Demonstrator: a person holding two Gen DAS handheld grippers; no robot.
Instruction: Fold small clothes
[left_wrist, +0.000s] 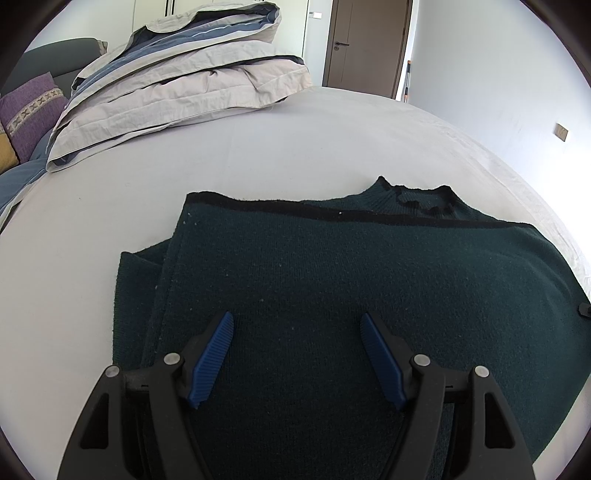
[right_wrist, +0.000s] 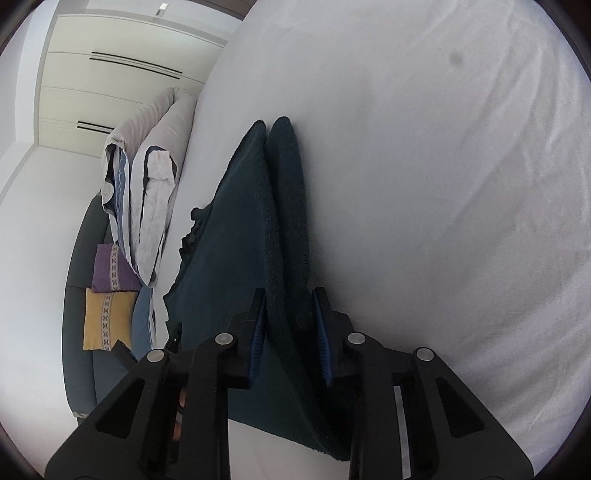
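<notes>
Left-wrist view: a dark green knitted sweater with a black-edged ruffled collar (left_wrist: 332, 280) is lying partly folded on a bed covered by a pale grey sheet (left_wrist: 184, 155), its lower half turned up over the body so that a black hem band is running across toward the collar at twelve to one o'clock. The left tongs (left_wrist: 297, 328) are hovering above the sweater's middle, their blue ribbed pads (left_wrist: 212, 358) standing wide apart with nothing between them. A folded grey-and-blue striped duvet (left_wrist: 177, 85) is resting on the bed at ten to eleven o'clock, well apart from the sweater. A purple embroidered cushion (left_wrist: 29, 110) is sitting at nine o'clock, and a brown door (left_wrist: 369, 40) is showing at twelve o'clock.

Right-wrist view: the right tongs (right_wrist: 290, 321) are standing narrow, their pads pressing on a bunched fold at the sweater's edge (right_wrist: 284, 221), which is stretching away toward twelve o'clock. A yellow embroidered cushion (right_wrist: 107, 317) is lying at eight o'clock, just beside the purple one. A cream wardrobe (right_wrist: 122, 70) is filling the ten o'clock area.
</notes>
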